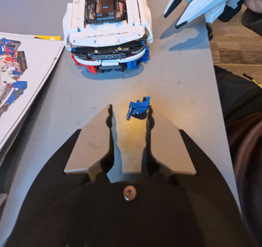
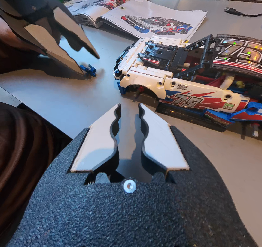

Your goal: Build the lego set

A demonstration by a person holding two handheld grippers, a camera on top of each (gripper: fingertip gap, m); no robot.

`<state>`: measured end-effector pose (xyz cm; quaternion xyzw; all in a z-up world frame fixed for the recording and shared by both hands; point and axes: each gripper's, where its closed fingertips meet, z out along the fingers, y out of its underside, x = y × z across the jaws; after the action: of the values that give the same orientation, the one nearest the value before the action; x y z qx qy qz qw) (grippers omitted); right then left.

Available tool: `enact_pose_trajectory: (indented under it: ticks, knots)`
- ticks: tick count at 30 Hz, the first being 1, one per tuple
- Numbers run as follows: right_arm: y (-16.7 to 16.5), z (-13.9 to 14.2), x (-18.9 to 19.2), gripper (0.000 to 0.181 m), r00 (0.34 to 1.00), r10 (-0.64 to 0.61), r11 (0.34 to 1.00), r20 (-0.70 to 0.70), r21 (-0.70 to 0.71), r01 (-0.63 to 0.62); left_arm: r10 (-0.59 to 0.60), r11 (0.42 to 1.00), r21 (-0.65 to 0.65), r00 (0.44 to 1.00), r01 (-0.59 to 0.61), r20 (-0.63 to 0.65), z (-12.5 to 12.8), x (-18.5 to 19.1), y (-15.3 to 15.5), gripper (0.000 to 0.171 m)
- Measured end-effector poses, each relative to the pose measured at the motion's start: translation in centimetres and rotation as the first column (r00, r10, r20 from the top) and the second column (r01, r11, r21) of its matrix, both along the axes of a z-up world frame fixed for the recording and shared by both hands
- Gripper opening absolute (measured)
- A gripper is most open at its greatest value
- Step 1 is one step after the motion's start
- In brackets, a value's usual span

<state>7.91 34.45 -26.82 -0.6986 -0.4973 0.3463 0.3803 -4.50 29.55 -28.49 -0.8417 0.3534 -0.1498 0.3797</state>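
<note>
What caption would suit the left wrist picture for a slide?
Open left gripper closing in on a small blue piece on the grey table, before the white model car.

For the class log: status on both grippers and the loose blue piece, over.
Left gripper open, fingers astride blue piece on table. Right gripper open, empty. Car ahead, path clear.

We see even, fairly bright daylight on the bench (image 1: 177, 84), with a warm yellow patch between the left hand-held gripper (image 1: 129, 108) fingers. Soft shadows fall toward it from the toy car (image 1: 106, 32). Wide-angle bending stretches the edges. The small blue piece (image 2: 89, 70) looks motion-blurred beyond the right hand-held gripper (image 2: 129, 105).
</note>
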Motion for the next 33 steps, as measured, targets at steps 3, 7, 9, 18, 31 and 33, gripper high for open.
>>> enact_pose_trajectory:
  ticks: [3,7,9,18,31,33]
  knots:
    - [-0.1,0.0,0.6,0.019,0.999,0.001,0.999,0.033,0.05,-0.002,-0.021,0.999,0.035,1.0,0.021,0.018,2.1,-0.6,0.2,0.058]
    - [-0.7,-0.6,1.0,0.005,0.998,-0.011,0.997,0.061,0.082,0.006,-0.069,0.996,0.066,0.995,0.064,0.078,5.8,-0.7,3.3,0.073]
    - [-1.4,-1.1,0.4,0.001,0.998,0.016,0.997,0.064,0.081,-0.021,-0.114,0.992,0.056,0.99,0.109,0.083,6.1,0.1,5.9,0.083]
    - [-1.8,0.5,-0.2,0.028,0.999,0.037,0.999,0.032,0.035,-0.038,-0.408,0.905,-0.1,0.911,0.413,0.062,1.9,3.4,9.9,0.116]
    - [0.5,-0.5,2.4,0.001,0.984,-0.178,0.959,0.03,-0.217,0.18,-0.561,0.821,-0.096,0.826,0.563,0.05,1.3,4.7,4.6,0.083]
    - [0.0,-0.5,3.3,0.0,0.985,-0.168,0.953,0.027,-0.251,0.169,-0.553,0.827,-0.07,0.829,0.558,0.077,1.8,4.3,5.7,0.083]
